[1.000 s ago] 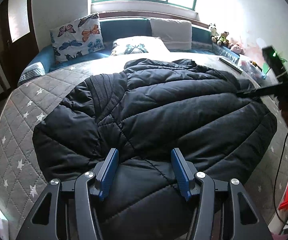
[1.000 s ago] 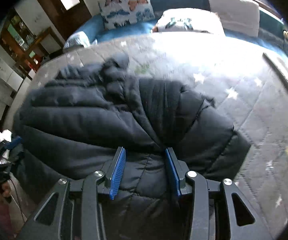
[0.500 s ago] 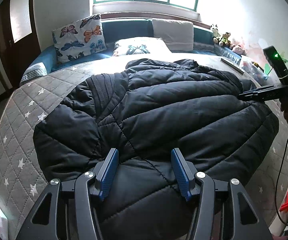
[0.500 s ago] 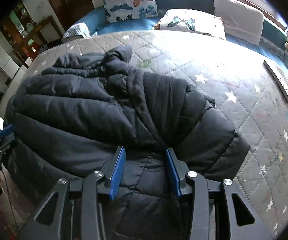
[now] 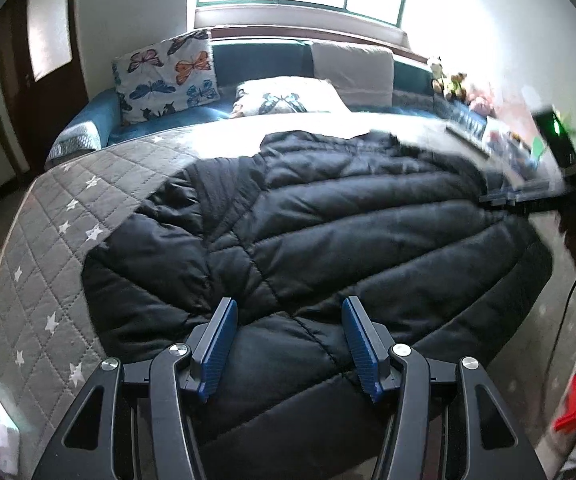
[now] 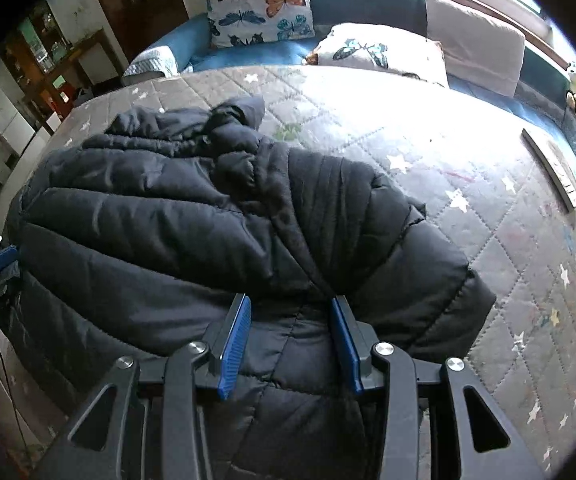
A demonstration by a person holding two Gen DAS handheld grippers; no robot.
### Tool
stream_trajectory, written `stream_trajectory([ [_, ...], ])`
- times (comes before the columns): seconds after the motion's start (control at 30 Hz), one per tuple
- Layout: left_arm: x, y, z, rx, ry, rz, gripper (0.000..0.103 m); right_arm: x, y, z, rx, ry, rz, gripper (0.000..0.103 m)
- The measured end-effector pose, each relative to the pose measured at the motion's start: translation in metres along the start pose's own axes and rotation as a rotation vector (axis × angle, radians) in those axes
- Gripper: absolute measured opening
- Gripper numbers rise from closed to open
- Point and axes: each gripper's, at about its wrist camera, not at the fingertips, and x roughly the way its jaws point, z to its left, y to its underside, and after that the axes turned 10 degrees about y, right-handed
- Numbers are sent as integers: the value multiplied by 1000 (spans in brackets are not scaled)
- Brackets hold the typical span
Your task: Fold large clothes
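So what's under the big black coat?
The black coat lies on a grey quilted bed cover with white stars, which shows all around it. Anything directly beneath the coat is covered, so I can't tell.

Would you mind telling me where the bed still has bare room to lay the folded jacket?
The bare patch of quilted bedspread lies between the black puffer jacket, the pillows and the flat board. A narrower strip borders the jacket's other side. The near edge is covered by the jacket.

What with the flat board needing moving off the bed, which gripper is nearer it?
Right. The flat board lies ahead-right of the right gripper; the left gripper sits across the whole jacket from it.
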Motion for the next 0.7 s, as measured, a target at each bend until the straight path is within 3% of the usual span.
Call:
stream_trajectory([
  [0.1, -21, -9, 12, -50, 3, -46, 59, -18, 2, -11, 33, -59, -46, 55],
  [0.2, -35, -15, 31, -109, -33, -80, 62, -38, 7, -23, 50, -49, -97, 71],
  [0.3, -41, -18, 58, -210, -48, -97, 66, -50, 14, -40, 72, -16, -123, 75],
  [0.4, -42, -15, 83, -317, -57, -112, 86, -48, 23, -63, 127, -30, -106, 79],
  [0.47, -40, -10, 99, -382, -37, -120, 86, -39, 28, -75, 157, -33, -87, 79],
  [0.57, -27, -2, 118, -477, 16, -102, 86, -23, 35, -88, 231, -116, -45, 79],
  [0.7, -18, 6, 128, -510, 40, -102, 92, -4, 42, -98, 313, -237, -18, 79],
])
